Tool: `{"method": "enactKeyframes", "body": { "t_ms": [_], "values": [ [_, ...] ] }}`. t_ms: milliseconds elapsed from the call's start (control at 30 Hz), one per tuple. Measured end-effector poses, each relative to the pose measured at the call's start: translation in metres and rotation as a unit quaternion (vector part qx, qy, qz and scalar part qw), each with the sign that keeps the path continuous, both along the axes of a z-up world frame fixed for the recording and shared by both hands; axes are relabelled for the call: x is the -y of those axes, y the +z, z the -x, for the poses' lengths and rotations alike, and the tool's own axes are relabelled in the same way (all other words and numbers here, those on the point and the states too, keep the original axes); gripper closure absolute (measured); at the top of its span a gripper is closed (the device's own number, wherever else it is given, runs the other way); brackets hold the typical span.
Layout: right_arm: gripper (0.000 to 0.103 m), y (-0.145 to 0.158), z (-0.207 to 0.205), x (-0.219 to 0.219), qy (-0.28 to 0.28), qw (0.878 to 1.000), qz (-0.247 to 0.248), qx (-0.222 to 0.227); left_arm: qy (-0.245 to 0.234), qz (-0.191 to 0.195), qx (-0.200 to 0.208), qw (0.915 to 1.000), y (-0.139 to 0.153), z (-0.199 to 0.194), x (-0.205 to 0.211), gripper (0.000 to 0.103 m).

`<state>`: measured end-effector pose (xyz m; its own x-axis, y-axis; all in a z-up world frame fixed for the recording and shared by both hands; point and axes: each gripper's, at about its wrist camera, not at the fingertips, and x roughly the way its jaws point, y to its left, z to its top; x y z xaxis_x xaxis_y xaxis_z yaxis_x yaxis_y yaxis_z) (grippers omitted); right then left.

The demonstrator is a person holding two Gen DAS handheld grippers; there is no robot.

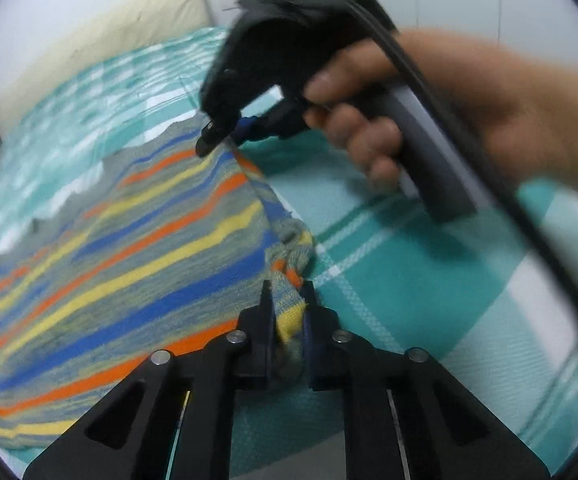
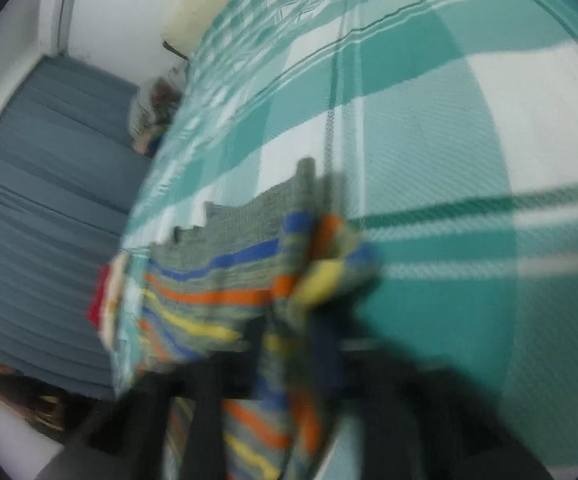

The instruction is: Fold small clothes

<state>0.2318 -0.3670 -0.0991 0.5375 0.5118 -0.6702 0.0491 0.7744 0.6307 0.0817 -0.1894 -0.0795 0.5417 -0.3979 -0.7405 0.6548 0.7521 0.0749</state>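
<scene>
A small knitted garment with grey, blue, orange and yellow stripes lies on a teal and white checked bed sheet. My left gripper is shut on the garment's near right corner. My right gripper, held by a hand, is shut on the far right corner of the same edge and lifts it a little. In the blurred right wrist view the garment bunches between the right gripper's fingers, with striped fabric hanging below.
A cream pillow lies at the head of the bed by a white wall. A grey floor lies beside the bed. A red and white item sits at the bed's edge. A black cable runs from the right gripper.
</scene>
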Motion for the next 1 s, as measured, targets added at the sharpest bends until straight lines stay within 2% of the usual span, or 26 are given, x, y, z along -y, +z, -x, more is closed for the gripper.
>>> {"method": "enactKeyframes", "body": {
  "t_ms": [100, 233, 333, 433, 500, 600, 667, 700, 800, 867, 900, 933, 1000],
  "values": [
    [0.094, 0.025, 0.014, -0.007, 0.0, 0.999, 0.028, 0.029, 0.011, 0.04, -0.007, 0.9991, 0.018, 0.005, -0.027, 0.095],
    [0.094, 0.061, 0.016, -0.041, 0.029, 0.996, 0.074, 0.036, 0.047, 0.101, -0.028, 0.9933, 0.048, 0.006, -0.086, 0.095],
    [0.094, 0.082, 0.004, -0.086, 0.062, 0.994, 0.083, 0.047, 0.099, 0.135, -0.053, 0.9845, 0.061, -0.004, -0.143, 0.096],
    [0.094, 0.09, -0.019, -0.145, 0.094, 0.99, 0.089, 0.06, 0.156, 0.155, -0.072, 0.9729, 0.059, -0.018, -0.198, 0.096],
    [0.094, 0.087, -0.038, -0.179, 0.11, 0.988, 0.09, 0.061, 0.192, 0.164, -0.078, 0.9645, 0.051, -0.025, -0.229, 0.096],
    [0.094, 0.067, -0.069, -0.234, 0.137, 0.985, 0.096, 0.049, 0.251, 0.185, -0.101, 0.9448, 0.029, -0.038, -0.272, 0.096],
    [0.094, 0.05, -0.086, -0.266, 0.154, 0.982, 0.105, 0.038, 0.286, 0.2, -0.129, 0.9283, 0.014, -0.045, -0.297, 0.096],
    [0.094, 0.043, -0.091, -0.277, 0.161, 0.98, 0.109, 0.034, 0.294, 0.204, -0.137, 0.9234, 0.011, -0.048, -0.301, 0.096],
    [0.094, 0.022, -0.108, -0.314, 0.175, 0.976, 0.127, 0.024, 0.312, 0.185, -0.142, 0.9212, 0.005, -0.053, -0.309, 0.096],
    [0.093, 0.009, -0.114, -0.327, 0.172, 0.978, 0.118, 0.022, 0.327, 0.169, -0.144, 0.9186, 0.001, -0.054, -0.311, 0.092],
    [0.088, 0.006, -0.116, -0.33, 0.171, 0.979, 0.105, 0.025, 0.34, 0.163, -0.148, 0.9146, 0.0, -0.054, -0.313, 0.083],
    [0.08, 0.003, -0.117, -0.33, 0.167, 0.982, 0.08, 0.031, 0.346, 0.168, -0.152, 0.9103, 0.0, -0.052, -0.316, 0.081],
    [0.071, 0.002, -0.116, -0.324, 0.161, 0.986, 0.018, 0.036, 0.349, 0.186, -0.153, 0.9056, 0.004, -0.048, -0.323, 0.068]
  ]
}}
